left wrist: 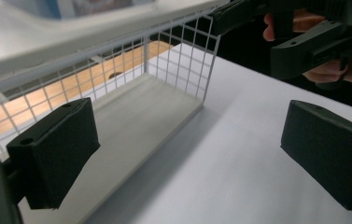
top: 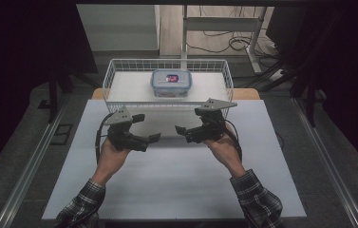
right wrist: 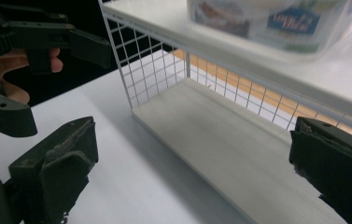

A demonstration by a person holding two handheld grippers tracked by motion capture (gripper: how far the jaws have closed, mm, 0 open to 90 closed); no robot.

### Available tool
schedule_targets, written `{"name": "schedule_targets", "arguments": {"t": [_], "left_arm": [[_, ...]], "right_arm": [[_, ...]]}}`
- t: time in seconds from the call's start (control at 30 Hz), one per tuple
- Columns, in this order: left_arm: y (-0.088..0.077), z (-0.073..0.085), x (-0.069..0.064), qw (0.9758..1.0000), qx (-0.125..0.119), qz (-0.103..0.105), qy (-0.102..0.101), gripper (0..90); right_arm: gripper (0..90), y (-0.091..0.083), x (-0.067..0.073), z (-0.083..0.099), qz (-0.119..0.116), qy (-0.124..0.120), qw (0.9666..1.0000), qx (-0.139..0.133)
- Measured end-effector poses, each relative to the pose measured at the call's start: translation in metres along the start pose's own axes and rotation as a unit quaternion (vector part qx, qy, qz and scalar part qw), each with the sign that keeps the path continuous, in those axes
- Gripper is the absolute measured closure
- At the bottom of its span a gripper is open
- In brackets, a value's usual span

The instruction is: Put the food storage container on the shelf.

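Clear lidded food container (top: pixel 171 82), blue-rimmed, red/blue label on the lid, sits flat and closed on the top shelf of the white wire rack (top: pixel 112 76), near centre.

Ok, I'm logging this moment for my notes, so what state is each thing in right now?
Left gripper: open, empty, held above the table.
Right gripper: open, empty, facing the rack.
Food box: lid on, upright on the rack's top shelf.
Wire rack: upright at the table's far edge, lower shelf bare.
Table: white, bare in front of the person.
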State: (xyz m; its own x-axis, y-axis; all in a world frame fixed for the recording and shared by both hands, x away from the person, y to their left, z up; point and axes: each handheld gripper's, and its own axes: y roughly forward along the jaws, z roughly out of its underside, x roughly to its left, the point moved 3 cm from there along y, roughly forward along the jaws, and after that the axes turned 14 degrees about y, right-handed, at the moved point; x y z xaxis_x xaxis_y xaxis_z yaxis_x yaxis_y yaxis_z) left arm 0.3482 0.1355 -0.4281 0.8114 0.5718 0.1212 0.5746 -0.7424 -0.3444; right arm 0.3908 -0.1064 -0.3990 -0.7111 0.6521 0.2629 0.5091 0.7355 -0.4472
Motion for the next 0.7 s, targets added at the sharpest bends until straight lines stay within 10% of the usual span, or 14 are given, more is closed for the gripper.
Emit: {"name": "schedule_targets", "arguments": {"t": [0.7], "left_arm": [[-0.007, 0.031, -0.024, 0.9995, 0.022, -0.003, -0.022, 2.1]], "right_arm": [[0.0, -0.016, 0.001, 0.040, 0.012, -0.003, 0.9999, 0.001]]}}
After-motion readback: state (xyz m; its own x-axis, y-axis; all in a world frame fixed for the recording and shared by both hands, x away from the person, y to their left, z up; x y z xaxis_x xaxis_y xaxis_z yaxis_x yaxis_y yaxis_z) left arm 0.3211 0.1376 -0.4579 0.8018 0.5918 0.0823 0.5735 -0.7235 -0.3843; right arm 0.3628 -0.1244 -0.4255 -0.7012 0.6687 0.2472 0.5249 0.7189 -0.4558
